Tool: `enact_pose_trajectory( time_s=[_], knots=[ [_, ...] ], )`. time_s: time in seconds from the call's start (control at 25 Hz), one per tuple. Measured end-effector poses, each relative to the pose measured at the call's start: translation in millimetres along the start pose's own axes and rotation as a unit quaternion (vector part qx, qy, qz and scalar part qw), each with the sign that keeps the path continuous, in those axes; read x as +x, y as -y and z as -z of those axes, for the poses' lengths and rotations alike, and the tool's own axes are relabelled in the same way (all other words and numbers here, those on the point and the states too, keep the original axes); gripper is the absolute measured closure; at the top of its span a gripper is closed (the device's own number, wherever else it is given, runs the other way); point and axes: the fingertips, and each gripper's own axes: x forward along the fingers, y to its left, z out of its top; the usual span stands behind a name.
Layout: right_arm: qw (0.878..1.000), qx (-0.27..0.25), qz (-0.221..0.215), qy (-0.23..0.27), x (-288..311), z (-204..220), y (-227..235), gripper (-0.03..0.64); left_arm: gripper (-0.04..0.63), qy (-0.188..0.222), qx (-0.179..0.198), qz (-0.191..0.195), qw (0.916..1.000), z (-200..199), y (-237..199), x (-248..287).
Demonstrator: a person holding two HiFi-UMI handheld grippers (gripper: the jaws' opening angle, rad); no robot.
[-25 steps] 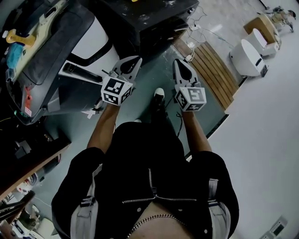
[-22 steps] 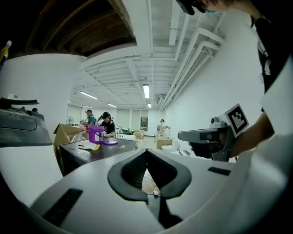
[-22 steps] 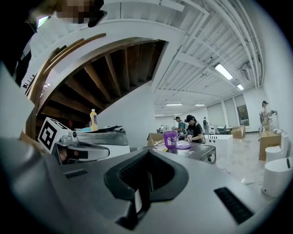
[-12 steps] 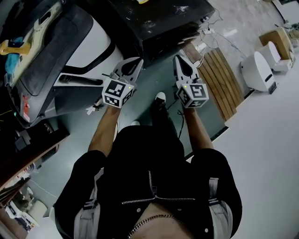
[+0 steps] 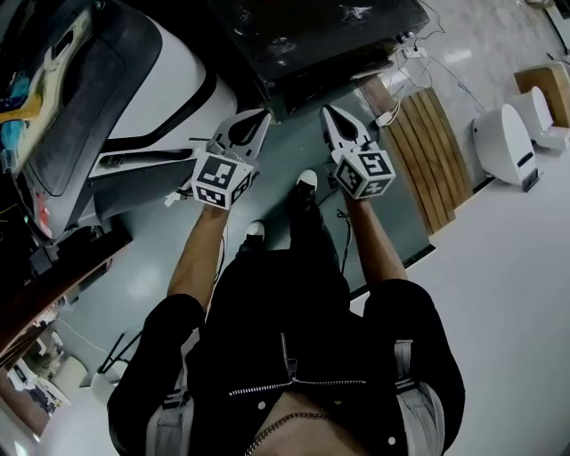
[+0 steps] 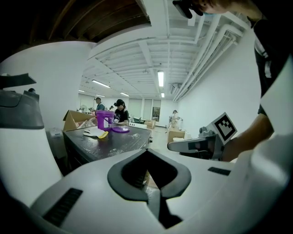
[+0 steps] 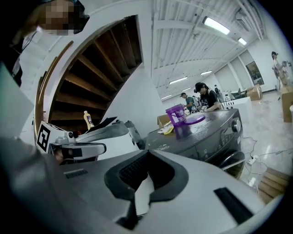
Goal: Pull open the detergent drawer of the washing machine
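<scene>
The dark grey washing machine (image 5: pixel 329 27) stands at the top of the head view; in the right gripper view its front panel with a knob (image 7: pixel 236 125) shows at the right, and a purple detergent bottle (image 7: pixel 176 114) stands on its top. I cannot make out the detergent drawer. My left gripper (image 5: pixel 256 118) and right gripper (image 5: pixel 331 116) are held side by side over the floor, short of the machine and touching nothing. Both are shut and hold nothing. In the left gripper view the machine top (image 6: pixel 110 144) and the bottle (image 6: pixel 104 119) lie ahead.
A white appliance (image 5: pixel 178 89) with dark trim stands at the left, close to the left gripper. A wooden pallet (image 5: pixel 427 142) and cables lie on the floor at the right, with a white rounded unit (image 5: pixel 503 142) beyond. My shoes (image 5: pixel 305 180) are below the grippers.
Both grippers have moved forward and lower toward the machines as I stepped ahead. The right gripper has rolled a little. Both stay shut.
</scene>
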Motion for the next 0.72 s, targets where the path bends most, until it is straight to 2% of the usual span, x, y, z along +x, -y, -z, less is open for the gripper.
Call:
enact_pose_trajectory(
  time_s=[0.12, 0.28, 0.4, 0.48, 0.56, 0.64, 0.72],
  knots=[
    [0.999, 0.024, -0.021, -0.012, 14.8, 11.8, 17.3, 0.611, 0.577, -0.004, -0.014, -0.013, 0.9998, 2.0, -3.4, 8.9],
    [0.995, 0.090, -0.051, -0.008, 34.2, 21.5, 37.1, 0.611, 0.577, -0.002, -0.029, -0.034, 0.9990, 0.2, -9.4, 15.3],
    [0.991, 0.120, -0.061, -0.014, 48.8, 31.2, 52.4, 0.559, 0.577, -0.004, -0.037, -0.046, 0.9983, 2.4, -14.3, 19.8],
    [0.988, 0.138, -0.071, -0.026, 60.1, 42.0, 59.3, 0.499, 0.577, -0.007, -0.038, -0.050, 0.9980, 4.4, -16.5, 22.8],
    [0.981, 0.168, -0.086, -0.037, 71.2, 54.0, 63.5, 0.463, 0.576, -0.010, -0.041, -0.054, 0.9976, 6.8, -18.7, 25.1],
    [0.973, 0.203, -0.100, -0.045, 81.7, 65.7, 68.5, 0.371, 0.577, -0.014, -0.046, -0.062, 0.9969, 10.6, -21.7, 26.1],
    [0.966, 0.229, -0.108, -0.055, 91.0, 75.5, 75.9, 0.336, 0.577, -0.019, -0.053, -0.071, 0.9959, 15.7, -25.9, 26.3]
  ],
)
